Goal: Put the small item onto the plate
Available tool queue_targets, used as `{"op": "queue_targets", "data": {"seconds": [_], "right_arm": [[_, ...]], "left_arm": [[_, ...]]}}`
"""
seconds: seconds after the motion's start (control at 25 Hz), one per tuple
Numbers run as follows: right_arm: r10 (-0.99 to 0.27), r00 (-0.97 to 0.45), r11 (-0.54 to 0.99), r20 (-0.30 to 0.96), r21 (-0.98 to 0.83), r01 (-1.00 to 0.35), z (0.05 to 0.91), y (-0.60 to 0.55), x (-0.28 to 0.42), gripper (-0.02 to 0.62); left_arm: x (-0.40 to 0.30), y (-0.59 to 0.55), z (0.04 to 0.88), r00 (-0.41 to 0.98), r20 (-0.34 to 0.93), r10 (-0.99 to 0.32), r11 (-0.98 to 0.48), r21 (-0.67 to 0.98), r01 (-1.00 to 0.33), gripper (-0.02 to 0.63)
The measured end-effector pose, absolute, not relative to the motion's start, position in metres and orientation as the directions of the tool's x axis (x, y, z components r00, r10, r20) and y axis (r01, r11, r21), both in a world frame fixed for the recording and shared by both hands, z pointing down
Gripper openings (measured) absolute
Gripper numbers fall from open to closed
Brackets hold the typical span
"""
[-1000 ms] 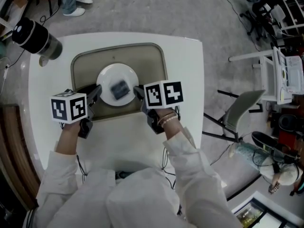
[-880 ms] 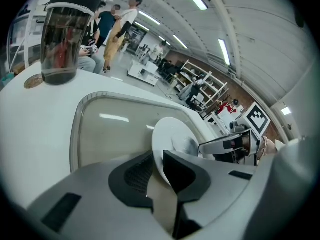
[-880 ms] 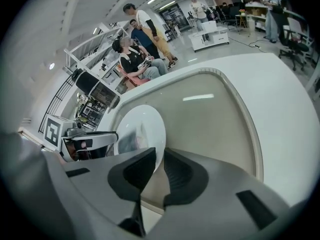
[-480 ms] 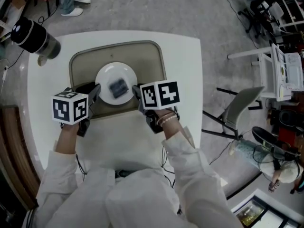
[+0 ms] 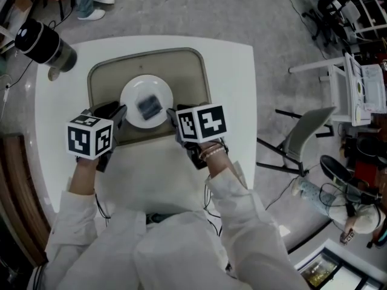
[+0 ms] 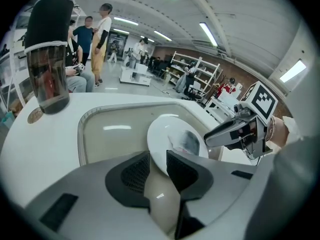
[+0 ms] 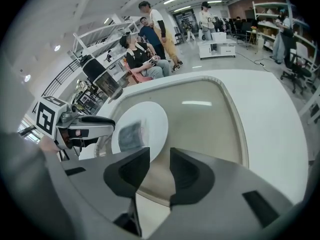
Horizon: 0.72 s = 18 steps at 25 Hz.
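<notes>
- Two hand-held grippers in play: left hand-held gripper (image 5: 118,112) at the left edge of the plate (image 5: 134,92), right hand-held gripper (image 5: 172,115) at its right edge.
- Left jaws stand apart and have just been opening. Left gripper view shows the plate's near rim in the gap between them, with the pads not pressing on it.
- Right jaws also stand apart and have just been opening. Right gripper view shows the plate rim at the left jaw and partly in the gap, with no grip on it.
- Small item (image 5: 149,106): dark grey and blurred, lying on the plate just right of its middle. Neither gripper touches it.
- The plate is white and round. It sits flat inside the olive tray (image 5: 187,71), toward the tray's near-left part.
- The tray lies on the white worktop (image 5: 233,89).
- A dark cylinder (image 5: 45,44) stands upright on the worktop's far-left corner, well apart from the tray.
- Marker cubes: left cube (image 5: 89,138), right cube (image 5: 202,122), both over the near edge of the tray in the head view.
- The person wears white sleeves and a bracelet (image 5: 213,153) on the right wrist.
- A grey chair (image 5: 302,138) stands on the floor right of the worktop.
- People (image 7: 155,24) are in the background of the right gripper view, some sitting and some standing.
</notes>
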State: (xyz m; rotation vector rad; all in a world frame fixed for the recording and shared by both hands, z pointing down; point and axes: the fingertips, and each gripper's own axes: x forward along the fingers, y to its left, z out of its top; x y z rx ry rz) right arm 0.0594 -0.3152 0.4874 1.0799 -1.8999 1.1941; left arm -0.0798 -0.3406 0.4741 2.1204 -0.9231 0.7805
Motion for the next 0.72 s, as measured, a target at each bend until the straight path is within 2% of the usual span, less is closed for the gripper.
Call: {"op": "queue_targets", "data": {"seconds": [0.2,0.4,0.56,0.72], "right_arm": [[-0.394,-0.439,0.264,0.807,-0.359,-0.896,0.464,-0.306,0.068,0.112],[-0.465,-0.495,0.259,0.734,-0.422,-0.869,0.43,-0.285,0.061,0.11],[-0.528,-0.522,0.328,0.669,-0.407,-0.853,0.402,-0.265,0.058,0.069],[-0.556,-0.575,0.413,0.6,-0.401,-0.818,0.379,-0.239,0.052,0.047]], "left_arm": [[-0.078,-0.329,0.455,0.564,0.708,-0.426,-0.512,0.326,-0.795,0.091],[-0.078,-0.303,0.43,0.554,0.677,-0.486,-0.504,0.301,-0.81,0.089],[-0.072,-0.275,0.407,0.565,0.648,-0.511,-0.516,0.294,-0.804,0.087],[-0.056,-0.244,0.38,0.597,0.589,-0.544,-0.543,0.295,-0.786,0.028]]}}
